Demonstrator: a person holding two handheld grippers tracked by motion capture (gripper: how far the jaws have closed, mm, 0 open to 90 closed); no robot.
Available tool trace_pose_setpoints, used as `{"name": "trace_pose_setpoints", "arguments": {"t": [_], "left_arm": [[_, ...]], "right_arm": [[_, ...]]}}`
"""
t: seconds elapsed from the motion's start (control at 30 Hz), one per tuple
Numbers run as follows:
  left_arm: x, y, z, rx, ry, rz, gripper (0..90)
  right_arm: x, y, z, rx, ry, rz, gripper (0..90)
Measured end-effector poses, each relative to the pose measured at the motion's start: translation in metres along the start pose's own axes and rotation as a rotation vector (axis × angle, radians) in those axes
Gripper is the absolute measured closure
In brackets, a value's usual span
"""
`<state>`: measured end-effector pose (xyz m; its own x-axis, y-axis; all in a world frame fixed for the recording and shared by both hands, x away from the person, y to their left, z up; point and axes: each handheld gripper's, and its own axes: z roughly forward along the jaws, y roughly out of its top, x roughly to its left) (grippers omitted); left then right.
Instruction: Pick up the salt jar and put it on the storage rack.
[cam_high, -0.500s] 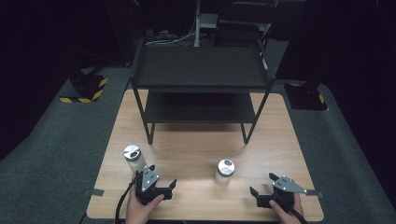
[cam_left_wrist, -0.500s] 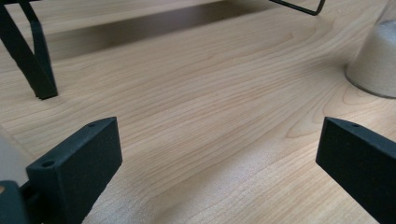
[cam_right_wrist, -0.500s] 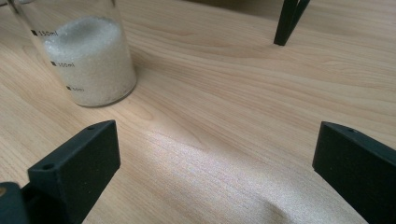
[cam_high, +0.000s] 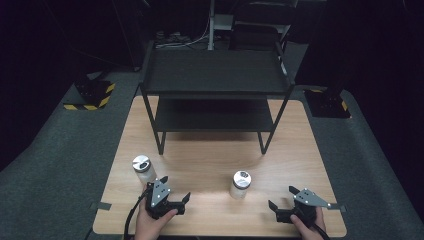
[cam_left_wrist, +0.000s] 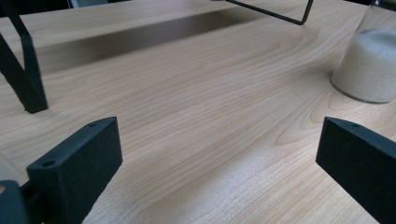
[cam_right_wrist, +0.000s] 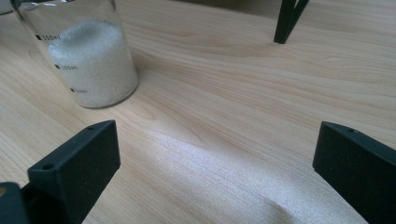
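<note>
Grippers (cam_high: 175, 196) (cam_high: 284, 199) and both jars (cam_high: 143, 168) (cam_high: 240, 184) exactly as before.

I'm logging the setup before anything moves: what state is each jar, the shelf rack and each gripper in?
Left jar: upright on the table, lid on, not held.
Middle jar: upright, lid on, partly filled with white grains, not held.
Shelf rack: standing at the table's far side, both shelves bare.
Left gripper: jaws open, nothing between them.
Right gripper: jaws open, nothing between them.
</note>
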<state>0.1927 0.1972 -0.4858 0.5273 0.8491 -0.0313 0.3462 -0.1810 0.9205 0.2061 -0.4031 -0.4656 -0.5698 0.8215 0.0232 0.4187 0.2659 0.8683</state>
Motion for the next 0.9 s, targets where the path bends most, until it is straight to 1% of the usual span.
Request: {"name": "trace_pose_setpoints", "arguments": {"t": [0.1,0.13,0.27,0.33,0.43,0.57,0.63,0.7,0.73,0.77,0.87,0.9], "left_arm": [[0.004,-0.002,-0.005,-0.042,-0.012,-0.009,0.6],[0.004,-0.002,-0.005,-0.042,-0.012,-0.009,0.6],[0.007,0.0,-0.014,-0.076,-0.017,0.002,0.6],[0.007,0.0,-0.016,-0.078,-0.008,0.009,0.6],[0.009,-0.001,-0.018,-0.081,0.002,0.003,0.6],[0.01,-0.002,-0.023,-0.091,0.018,0.005,0.5],[0.011,-0.004,-0.028,-0.096,0.034,0.002,0.6],[0.014,-0.004,-0.034,-0.096,0.04,-0.015,0.6],[0.014,-0.004,-0.034,-0.096,0.04,-0.015,0.6],[0.017,-0.004,-0.039,-0.09,0.046,-0.019,1.1],[0.022,-0.006,-0.049,-0.105,0.069,-0.021,1.1],[0.022,-0.006,-0.049,-0.105,0.069,-0.021,1.1]], "right_arm": [[-0.001,-0.001,0.0,-0.003,0.0,0.007,0.6],[-0.001,-0.001,0.0,-0.004,-0.001,0.01,0.6],[-0.002,0.0,0.0,-0.001,0.002,0.009,0.6],[-0.002,0.0,0.0,0.001,0.006,0.004,0.6],[0.0,0.0,0.0,0.003,0.001,-0.004,0.6],[-0.001,0.002,0.001,0.009,0.005,-0.002,0.6],[-0.002,0.002,0.002,0.007,0.006,-0.002,0.6],[-0.002,0.002,0.003,0.005,0.004,0.001,0.6],[-0.003,0.003,0.004,0.005,0.005,0.004,0.6],[-0.004,0.003,0.004,0.005,0.004,0.007,0.6],[-0.005,0.004,0.006,0.003,0.005,0.009,0.6],[-0.005,0.004,0.006,0.004,0.006,0.009,0.6]]}}
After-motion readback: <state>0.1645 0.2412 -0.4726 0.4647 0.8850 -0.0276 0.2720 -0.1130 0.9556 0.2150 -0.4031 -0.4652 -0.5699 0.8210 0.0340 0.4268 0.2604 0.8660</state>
